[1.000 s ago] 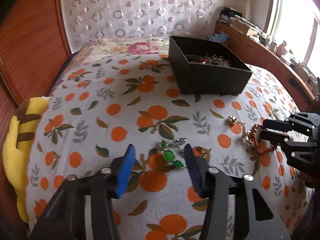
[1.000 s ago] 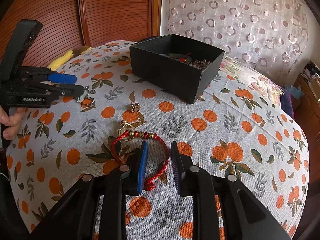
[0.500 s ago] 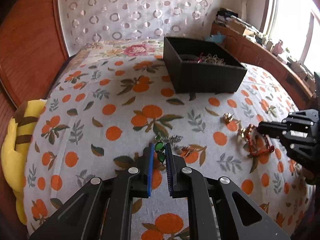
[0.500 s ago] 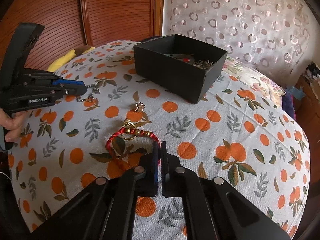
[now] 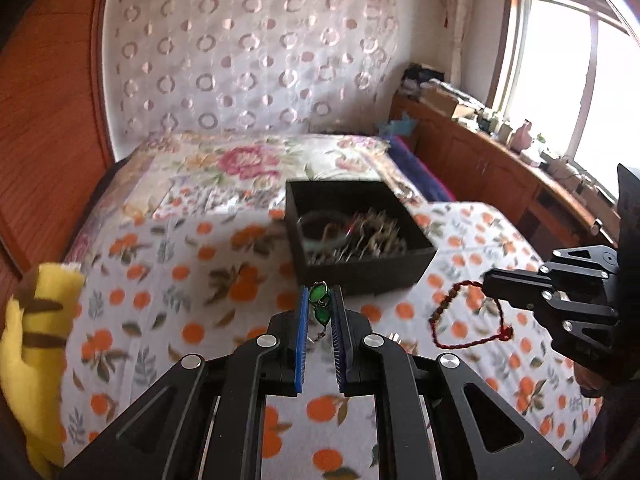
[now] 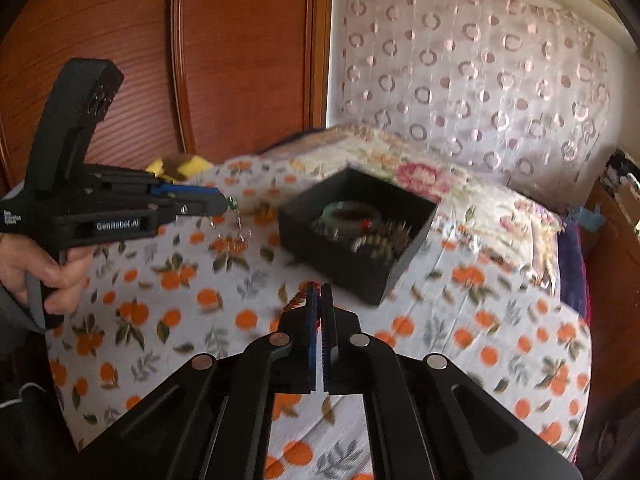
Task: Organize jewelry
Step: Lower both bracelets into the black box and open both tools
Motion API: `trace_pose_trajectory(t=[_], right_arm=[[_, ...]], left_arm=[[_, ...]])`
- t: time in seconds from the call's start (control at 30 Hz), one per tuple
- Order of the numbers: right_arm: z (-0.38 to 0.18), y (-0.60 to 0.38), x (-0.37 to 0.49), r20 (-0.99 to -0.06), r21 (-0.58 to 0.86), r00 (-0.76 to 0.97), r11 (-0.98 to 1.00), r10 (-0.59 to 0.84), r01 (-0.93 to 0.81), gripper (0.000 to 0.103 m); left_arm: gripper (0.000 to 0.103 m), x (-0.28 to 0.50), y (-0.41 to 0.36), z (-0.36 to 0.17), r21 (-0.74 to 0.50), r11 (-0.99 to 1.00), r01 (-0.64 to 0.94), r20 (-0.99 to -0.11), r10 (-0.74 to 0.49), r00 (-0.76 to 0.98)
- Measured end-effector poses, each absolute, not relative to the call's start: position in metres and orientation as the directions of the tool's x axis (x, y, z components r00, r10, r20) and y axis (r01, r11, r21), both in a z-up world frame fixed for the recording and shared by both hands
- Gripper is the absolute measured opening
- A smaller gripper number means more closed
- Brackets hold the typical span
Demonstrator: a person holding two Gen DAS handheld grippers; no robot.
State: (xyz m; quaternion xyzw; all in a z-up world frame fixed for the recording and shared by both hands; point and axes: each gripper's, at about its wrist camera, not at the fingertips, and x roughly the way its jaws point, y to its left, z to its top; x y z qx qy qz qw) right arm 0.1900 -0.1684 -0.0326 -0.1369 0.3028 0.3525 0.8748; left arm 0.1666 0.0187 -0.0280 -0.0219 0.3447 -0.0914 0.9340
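My left gripper (image 5: pixel 320 300) is shut on a green-stone piece of jewelry (image 5: pixel 320 304), whose silver chain (image 6: pixel 236 226) dangles below the tips in the right wrist view. My right gripper (image 6: pixel 318 292) is shut on a red cord bracelet (image 5: pixel 460 320) with brown beads, which hangs as a loop above the bed. Both grippers are lifted off the orange-print bedspread (image 5: pixel 180 280). Beyond them sits an open black box (image 5: pixel 360 240) holding a green bangle and tangled jewelry. In the right wrist view only a bit of the bracelet's beads (image 6: pixel 298 300) shows at the tips.
A yellow plush toy (image 5: pixel 32 340) lies at the bed's left edge. A wooden wardrobe (image 6: pixel 200 60) stands behind the bed, and a cluttered wooden sideboard (image 5: pixel 500 160) runs under the window. A person's hand (image 6: pixel 44 272) holds the left gripper's handle.
Both grippers closed on their pieces, the left on the green-stone jewelry, the right on the red bracelet, and lifted them off the bedspread toward the box.
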Motion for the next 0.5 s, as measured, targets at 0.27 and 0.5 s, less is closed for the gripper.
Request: trace_pose_trajectory(t=[0.27, 0.5], right_arm=[[-0.012, -0.168, 0.233, -0.552, -0.042, 0.644, 0.754, 0.53, -0.656, 0.002], [-0.031, -0.161, 0.279, -0.559, 0.031, 0.624, 0.766, 0.546, -0.642, 0.003]], left_arm=[[0.01, 0.188, 0.01, -0.005, -0.078, 0.981, 0.177, -0.603, -0.188, 0.775], [0.01, 0.217, 0.008, 0.007, -0.057, 0.984, 0.167, -0.591, -0.168, 0.789]])
